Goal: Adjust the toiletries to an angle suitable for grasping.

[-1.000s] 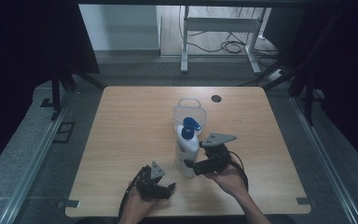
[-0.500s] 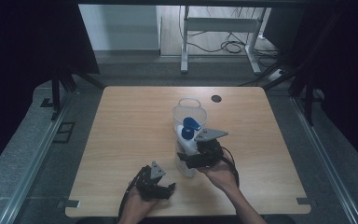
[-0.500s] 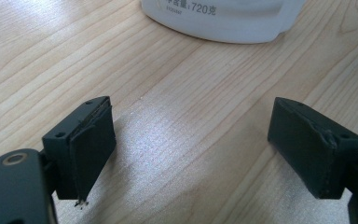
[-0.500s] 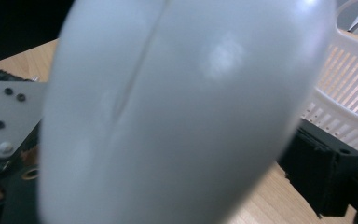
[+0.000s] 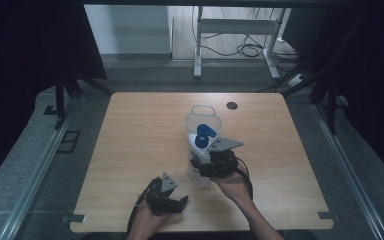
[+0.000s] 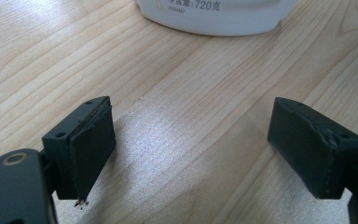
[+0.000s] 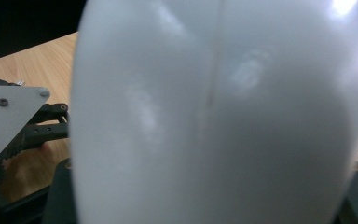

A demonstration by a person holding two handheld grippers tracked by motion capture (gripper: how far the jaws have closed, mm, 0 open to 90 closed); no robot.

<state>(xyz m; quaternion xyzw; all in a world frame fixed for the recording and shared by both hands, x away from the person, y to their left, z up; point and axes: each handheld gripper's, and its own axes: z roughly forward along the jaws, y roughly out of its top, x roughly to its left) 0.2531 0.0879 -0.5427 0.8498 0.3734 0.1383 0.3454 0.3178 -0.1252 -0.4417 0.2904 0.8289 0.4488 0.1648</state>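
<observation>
Pale wood runs bare on every side of me, with wide free room to the left and far edges of the tabletop (image 5: 145, 135). My right gripper (image 5: 206, 165) has just been closing its fingers, and they are now clamped on the white bottle (image 5: 200, 172), which stands upright near the middle, just in front of a clear plastic container (image 5: 195, 117). My left gripper (image 5: 172, 200) rests near the front edge, its fingers (image 6: 91, 144) wide apart with only wood between them.

The high view shows the bottle's blue cap (image 5: 204, 134); the right gripper view gives only its smooth white wall, seam down the middle. The left gripper view catches the bottle's base, where print reads "720" beside Chinese characters.
</observation>
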